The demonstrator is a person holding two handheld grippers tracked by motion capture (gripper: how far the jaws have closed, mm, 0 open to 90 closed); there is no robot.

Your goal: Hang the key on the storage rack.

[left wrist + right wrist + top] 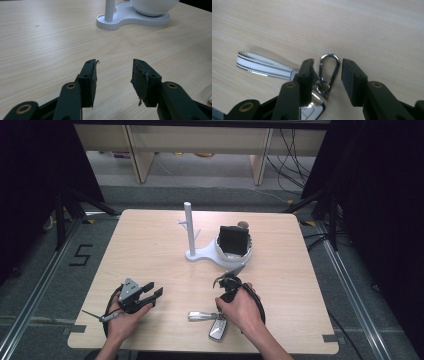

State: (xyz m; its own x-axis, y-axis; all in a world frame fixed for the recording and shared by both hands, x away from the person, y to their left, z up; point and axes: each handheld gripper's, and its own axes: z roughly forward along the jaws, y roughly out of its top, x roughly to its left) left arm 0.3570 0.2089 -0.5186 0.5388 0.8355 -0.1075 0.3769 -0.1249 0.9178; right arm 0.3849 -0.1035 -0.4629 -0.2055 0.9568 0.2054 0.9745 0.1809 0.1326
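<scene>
The right gripper point(327, 75) hangs over the key bunch near the front edge of the desk point(150, 240), right of its middle, with its jaws spread and nothing pinched. In the right gripper view, the carabiner clip point(329, 68) lies directly between the two jaws, its long axis running straight away from the gripper, parallel to the jaw faces. A closing pinch would therefore press across its narrow width. The car key fob point(312, 110) sits under the near end of the jaws, and the striped strap loop point(259, 65) trails off to the side on the wood.

In the high view, the right hand point(240, 307) rests directly on the keys (fob point(218, 327) and strap point(200, 316) peek out beside it), so this hand is clearly the nearer one.

The left gripper point(145, 296) lies well apart toward the front left corner, jaws likewise spread and empty, pointing toward the white stand point(200, 252) with its upright post point(189, 227) and bowl point(235, 255) farther back on the desk.
</scene>
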